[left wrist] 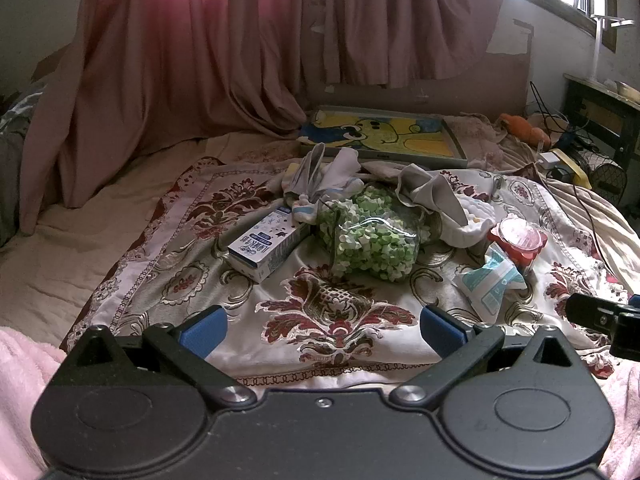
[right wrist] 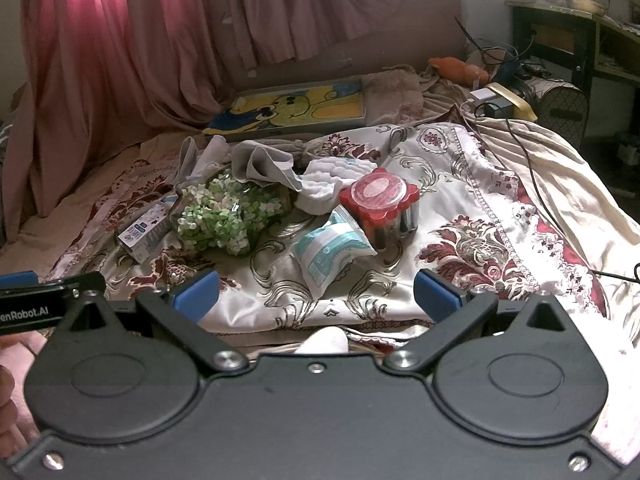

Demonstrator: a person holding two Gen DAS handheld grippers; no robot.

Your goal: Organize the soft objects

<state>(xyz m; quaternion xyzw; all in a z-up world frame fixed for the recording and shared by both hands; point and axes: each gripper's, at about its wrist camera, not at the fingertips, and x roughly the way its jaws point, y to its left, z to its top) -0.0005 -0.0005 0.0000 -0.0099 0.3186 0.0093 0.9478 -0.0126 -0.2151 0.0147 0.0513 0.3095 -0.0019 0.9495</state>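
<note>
While both grippers' jaws gape empty, crumpled grey cloth (left wrist: 430, 194) drapes the glossy bead-filled bag (left wrist: 372, 236).

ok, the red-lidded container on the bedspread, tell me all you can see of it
The red-lidded container is a clear-walled tub with a scalloped red lid bearing a round pale label. Dark contents show through the walls, though what they are cannot be told. It stands slightly tilted on the floral bedspread. The white-and-teal packet leans against its front, and white cloth lies just behind. Neither hand-held gripper touches it.
</note>
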